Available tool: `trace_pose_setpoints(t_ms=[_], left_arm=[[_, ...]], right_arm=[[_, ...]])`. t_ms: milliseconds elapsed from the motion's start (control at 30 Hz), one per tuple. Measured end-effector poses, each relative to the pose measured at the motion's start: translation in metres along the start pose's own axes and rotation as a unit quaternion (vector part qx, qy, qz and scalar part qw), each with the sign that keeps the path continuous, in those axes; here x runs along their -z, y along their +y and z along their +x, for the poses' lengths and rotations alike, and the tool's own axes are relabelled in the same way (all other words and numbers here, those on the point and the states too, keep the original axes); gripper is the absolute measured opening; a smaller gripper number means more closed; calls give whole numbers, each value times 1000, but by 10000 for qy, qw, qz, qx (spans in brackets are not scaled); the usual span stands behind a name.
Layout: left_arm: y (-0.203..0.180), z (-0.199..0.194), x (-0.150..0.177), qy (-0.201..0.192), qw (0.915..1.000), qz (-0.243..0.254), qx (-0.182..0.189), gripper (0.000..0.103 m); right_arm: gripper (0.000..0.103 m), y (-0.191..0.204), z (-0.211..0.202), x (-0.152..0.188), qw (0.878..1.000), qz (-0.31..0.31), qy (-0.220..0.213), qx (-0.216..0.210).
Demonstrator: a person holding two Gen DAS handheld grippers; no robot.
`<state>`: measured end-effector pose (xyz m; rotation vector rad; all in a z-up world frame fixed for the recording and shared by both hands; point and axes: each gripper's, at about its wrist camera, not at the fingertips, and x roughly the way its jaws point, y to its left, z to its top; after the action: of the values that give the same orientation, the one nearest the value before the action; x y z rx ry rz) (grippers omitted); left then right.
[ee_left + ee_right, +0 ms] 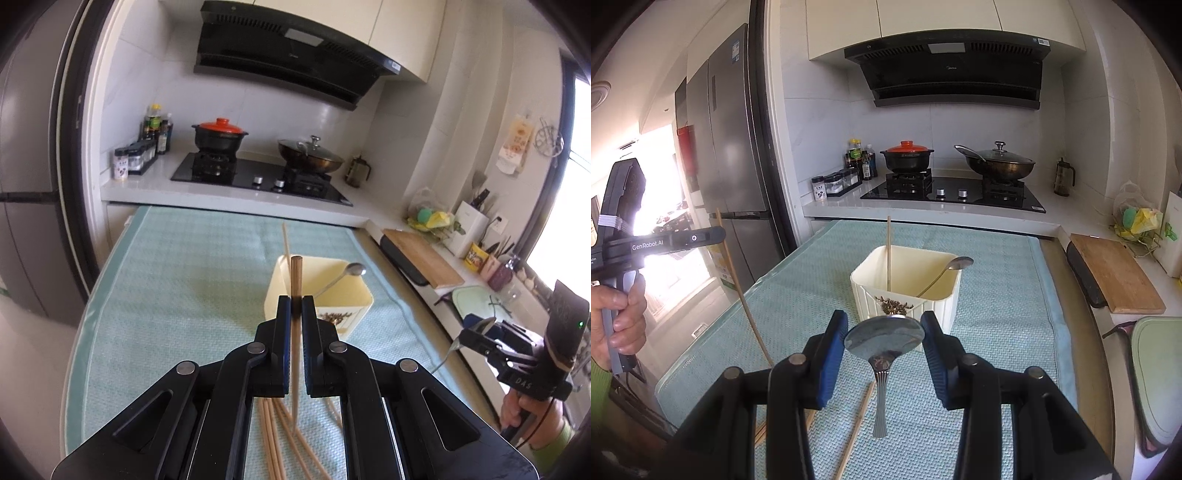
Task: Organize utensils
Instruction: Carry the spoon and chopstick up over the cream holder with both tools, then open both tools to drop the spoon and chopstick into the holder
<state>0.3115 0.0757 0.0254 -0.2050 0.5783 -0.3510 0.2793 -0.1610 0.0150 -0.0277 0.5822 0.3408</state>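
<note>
the left gripper (295,302) has its jaws pinched nearly together on 1 wooden chopstick (296,280), which stands close to upright between the pads, its blunt end poking above them at 12 o'clock and its thin end hanging down toward the cloth. the right gripper (884,325) has its jaws part open, clamped on the bowl of a metal spoon (884,338) across its width; the handle hangs down at 6 o'clock, clear of the table.

just beyond both grippers, at 12 o'clock, the cream utensil holder (905,291) sits on the green table mat (997,332). it already holds 1 chopstick (888,251) leaning at its far left corner and 1 spoon (945,273) resting against the right rim. so, as i judge it, the sorting is under way but far from finished: 2 pieces are in, 2 are lifted and not yet dropped in.

several loose chopsticks (273,435) lie on the mat under the left gripper at 6 o'clock, and 1 more loose chopstick (858,424) lies at 7 o'clock of the spoon's handle. these are left to collect.

nothing blocks the way to the holder. the stove with its red-lidded pot (907,155) and wok (997,162) stands well behind, and a cutting board (1115,273) lies off at 3 o'clock.
</note>
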Motion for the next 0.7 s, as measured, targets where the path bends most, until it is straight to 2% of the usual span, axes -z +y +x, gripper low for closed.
trace_pose_setpoints(t_ms=[133, 367, 533, 633, 700], left_arm=[[-12, -4, -30, -145, 9998, 153, 56, 3], [-45, 7, -99, -565, 9964, 620, -132, 4], [-57, 42, -135, -710, 9957, 583, -152, 4], [-59, 71, -142, -651, 9970, 413, -86, 4], [-59, 96, -141, -475, 9984, 303, -44, 4]], right_arm=[[42, -5, -3, -31, 9999, -87, -132, -3], [41, -20, 10, -104, 9988, -78, -478, 119], [42, -25, 35, -145, 9970, -104, -731, 237], [42, -29, 63, -153, 9977, -104, -613, 273], [41, -34, 86, -151, 9988, -58, -407, 272]])
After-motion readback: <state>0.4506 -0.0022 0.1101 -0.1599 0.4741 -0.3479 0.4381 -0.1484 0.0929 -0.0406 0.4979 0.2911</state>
